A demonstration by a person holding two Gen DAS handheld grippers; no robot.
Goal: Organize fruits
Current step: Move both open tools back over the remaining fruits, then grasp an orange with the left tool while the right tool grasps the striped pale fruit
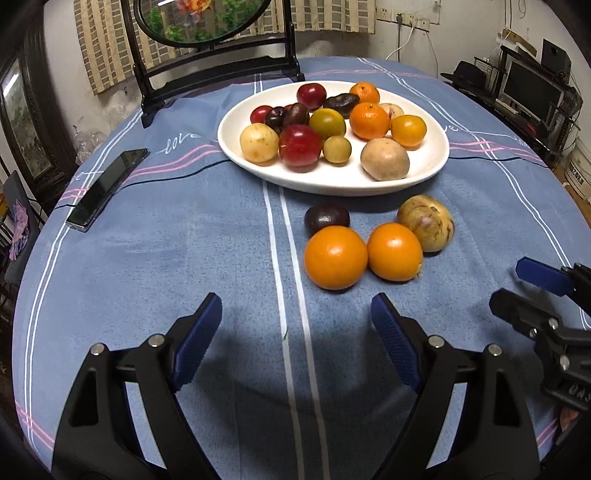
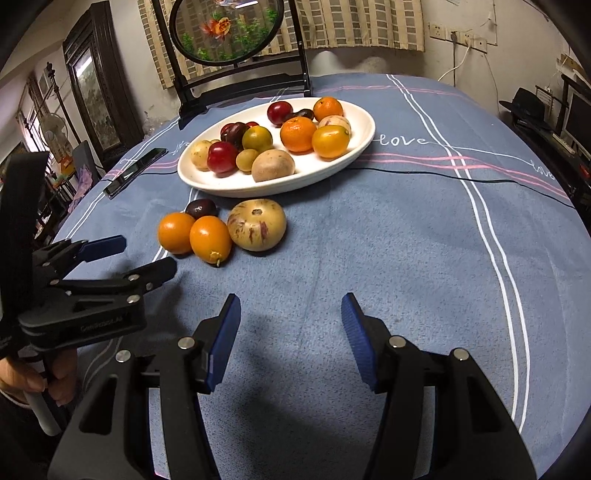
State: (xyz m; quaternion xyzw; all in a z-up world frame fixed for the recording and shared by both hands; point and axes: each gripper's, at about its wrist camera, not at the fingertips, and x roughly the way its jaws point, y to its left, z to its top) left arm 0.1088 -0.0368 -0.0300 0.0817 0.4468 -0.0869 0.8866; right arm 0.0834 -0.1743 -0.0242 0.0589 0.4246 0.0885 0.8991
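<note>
Left gripper [image 1: 295,325] released, ribbed blue pads over bare cloth; right gripper [image 2: 290,321] likewise released, empty. At twelve o'clock of the left gripper, four loose fruits touching: two smooth oranges [image 1: 335,257], one dark plum [image 1: 326,218], one speckled melon [image 1: 426,222]. Beyond, glossy white oval plate [image 1: 424,170] heaped with fruit. Nubby blue striped tablecloth [image 1: 184,258]; black phone [image 1: 107,188] at ten o'clock; round mirror [image 1: 199,22] behind.

Mirror [image 1: 199,22] top cut by upper edge, both views. Right gripper [image 1: 532,291] clipped at right edge of left view. Rear plate [image 2: 280,184] fruit half hidden behind front ones.
</note>
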